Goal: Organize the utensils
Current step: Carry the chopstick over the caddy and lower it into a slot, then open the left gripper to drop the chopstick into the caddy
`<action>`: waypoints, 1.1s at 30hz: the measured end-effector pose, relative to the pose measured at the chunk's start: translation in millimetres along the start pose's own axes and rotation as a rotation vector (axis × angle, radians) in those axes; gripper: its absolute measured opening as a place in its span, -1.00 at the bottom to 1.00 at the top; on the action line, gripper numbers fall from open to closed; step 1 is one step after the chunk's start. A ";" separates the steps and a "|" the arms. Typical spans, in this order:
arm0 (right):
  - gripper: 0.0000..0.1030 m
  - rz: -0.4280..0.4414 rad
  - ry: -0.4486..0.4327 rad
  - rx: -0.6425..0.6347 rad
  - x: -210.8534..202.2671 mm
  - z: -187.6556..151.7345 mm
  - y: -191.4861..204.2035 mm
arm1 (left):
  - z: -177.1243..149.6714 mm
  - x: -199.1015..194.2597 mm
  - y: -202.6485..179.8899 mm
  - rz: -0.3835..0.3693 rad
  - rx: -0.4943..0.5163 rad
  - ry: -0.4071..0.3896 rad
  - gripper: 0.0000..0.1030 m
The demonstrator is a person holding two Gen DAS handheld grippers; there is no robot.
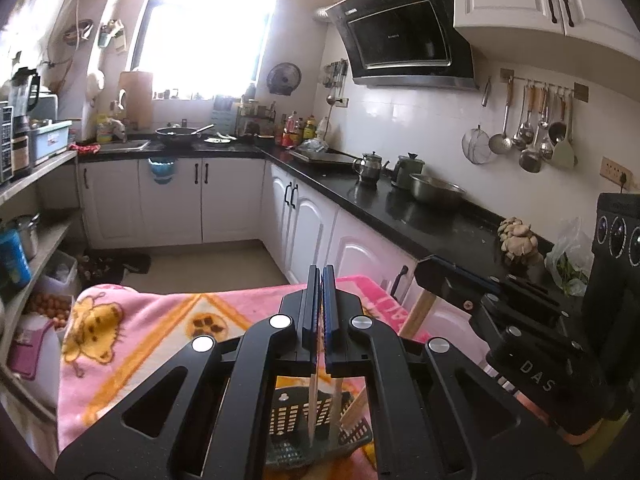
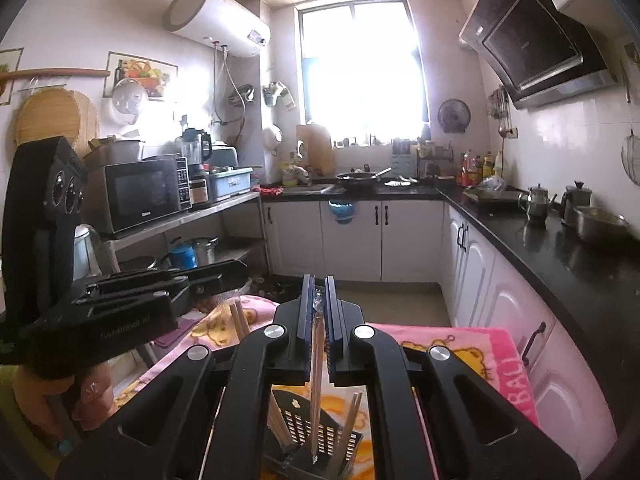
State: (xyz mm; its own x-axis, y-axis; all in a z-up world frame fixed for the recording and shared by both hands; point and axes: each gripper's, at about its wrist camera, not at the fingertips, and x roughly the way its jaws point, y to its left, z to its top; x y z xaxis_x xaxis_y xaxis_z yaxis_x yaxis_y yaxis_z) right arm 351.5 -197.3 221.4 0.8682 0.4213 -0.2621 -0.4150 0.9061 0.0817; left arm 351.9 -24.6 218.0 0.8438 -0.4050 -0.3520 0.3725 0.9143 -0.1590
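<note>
Here, both hand-held grippers hung over a pink cartoon-print blanket (image 1: 160, 320), pointing a little downward toward the far end of a kitchen. In the left wrist view, the left hand-held gripper (image 1: 321, 280) had its jaws drawn fully together on a single pale chopstick (image 1: 312, 408), which ran down from between the pads toward a black slotted utensil basket (image 1: 292, 420) lying on the blanket directly beneath. Two more wooden chopsticks (image 1: 354, 410) leaned inside that basket, just beside the held one.

In the right wrist view, the right hand-held gripper (image 2: 319, 292) stood nearly closed, clamping a wooden chopstick (image 2: 318, 380) that hung almost upright, its lower tip down among the basket's (image 2: 296, 424) slots. A crinkle of clear wrapping showed between the pads at the top. Other chopsticks (image 2: 348, 428) leaned in the basket to either side of it. A pair of chopstick ends (image 2: 237, 316) stuck up past the body of the left tool, at the left of that view.

Each tool appeared in the other's camera: the right one at the right edge of the left view (image 1: 500, 292), the left one at the left edge of the right view (image 2: 132, 300), the two side by side and near each other. A black worktop (image 1: 420, 216) along the right wall carried two kettles, a steel bowl (image 1: 436, 190) and a clump of mushrooms (image 1: 518, 238).
</note>
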 end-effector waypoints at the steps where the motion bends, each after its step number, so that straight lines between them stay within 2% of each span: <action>1: -0.89 -0.003 0.005 0.001 2.9 -2.6 -2.2 | -2.3 3.0 1.0 -0.003 -0.005 0.005 -1.00; 15: -0.89 0.000 0.068 0.055 35.8 -34.3 -14.5 | -40.0 34.4 22.4 0.024 -0.073 0.076 -1.00; 33: -0.89 0.026 0.117 0.096 62.7 -69.7 -12.0 | -76.4 43.9 43.3 0.022 -0.143 0.119 -1.00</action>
State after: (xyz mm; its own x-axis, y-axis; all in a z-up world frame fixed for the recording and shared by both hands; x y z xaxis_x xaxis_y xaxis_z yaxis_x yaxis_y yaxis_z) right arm 392.0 -184.3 137.0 0.8175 0.4422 -0.3690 -0.4038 0.8969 0.1802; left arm 375.6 -3.0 125.2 0.7967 -0.3899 -0.4618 0.2883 0.9167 -0.2766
